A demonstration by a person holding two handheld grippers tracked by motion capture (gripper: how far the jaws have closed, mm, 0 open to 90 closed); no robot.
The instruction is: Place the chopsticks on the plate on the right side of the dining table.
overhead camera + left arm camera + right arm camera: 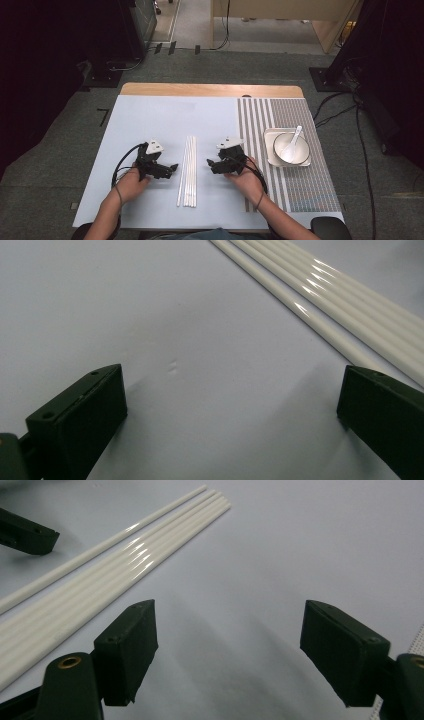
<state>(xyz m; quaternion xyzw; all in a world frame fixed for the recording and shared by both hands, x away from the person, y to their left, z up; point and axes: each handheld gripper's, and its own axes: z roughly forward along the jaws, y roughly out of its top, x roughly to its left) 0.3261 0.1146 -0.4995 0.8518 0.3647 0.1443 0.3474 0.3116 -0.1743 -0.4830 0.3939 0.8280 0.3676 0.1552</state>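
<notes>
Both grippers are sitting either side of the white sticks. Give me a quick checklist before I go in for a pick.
1. Left gripper open, nothing between its fingers: ok.
2. Right gripper open, nothing held: ok.
3. White sticks lying flat on the blue mat, side by side: ok.
4. One stick splayed off from the bundle, so easiest to single out: ok.
5. Bowl with spoon on its tray, well off to the right of the sticks: ok.
6. Exact stick count: cannot tell.

The right gripper (227, 645) holds its jaws wide apart over bare pale mat (300, 540); white sticks (100, 575) lie just left, the left gripper (25, 532) beyond them.
</notes>
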